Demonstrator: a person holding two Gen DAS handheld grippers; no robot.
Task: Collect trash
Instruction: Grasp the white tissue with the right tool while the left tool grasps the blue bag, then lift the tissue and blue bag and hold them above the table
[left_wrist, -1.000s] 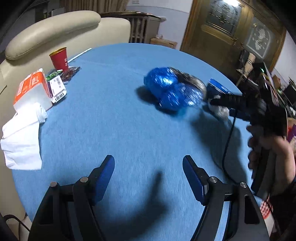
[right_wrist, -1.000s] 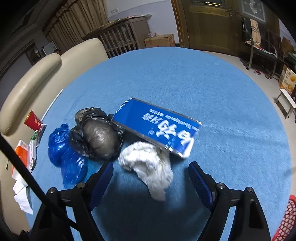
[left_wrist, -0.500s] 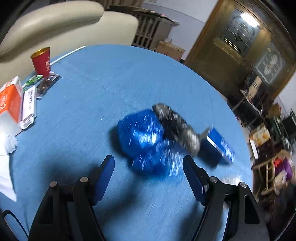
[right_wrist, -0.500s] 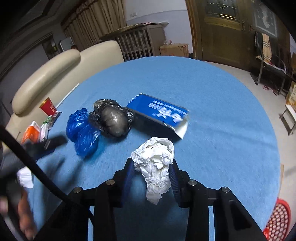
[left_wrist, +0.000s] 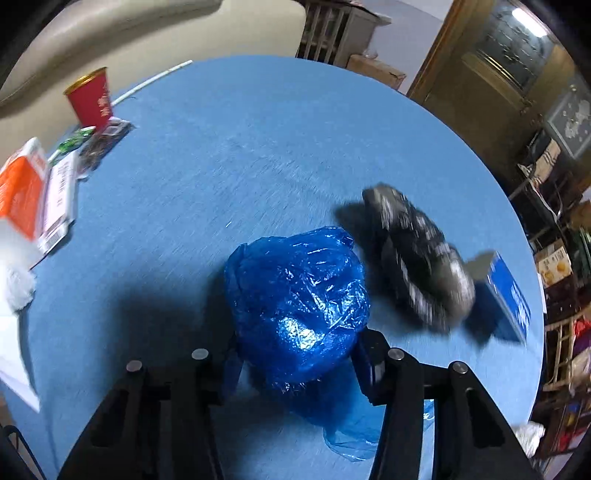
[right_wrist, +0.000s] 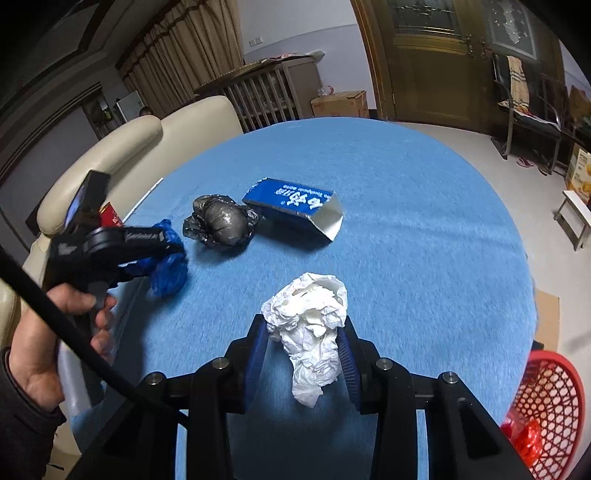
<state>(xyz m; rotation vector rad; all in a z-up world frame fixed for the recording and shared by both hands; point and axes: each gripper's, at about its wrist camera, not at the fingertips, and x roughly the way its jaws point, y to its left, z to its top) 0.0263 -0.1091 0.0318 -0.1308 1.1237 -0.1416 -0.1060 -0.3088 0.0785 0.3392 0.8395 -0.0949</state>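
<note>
on the blue round table: left gripper just closed around blue plastic bag beside black bag; right gripper clamped on crumpled tissue, lifted, ready for red basket.

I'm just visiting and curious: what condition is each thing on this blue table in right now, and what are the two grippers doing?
Left gripper: jaws just closing around the blue plastic bag.
Blue plastic bag: crumpled, between the left jaws.
Right gripper: shut on the white tissue wad.
White tissue wad: crumpled, pinched and held.
Black plastic bag: bundled, lying loose.
Blue box: on its side, one end open.
Red cup: upright.
Red basket: beside the table, holding red trash.
</note>
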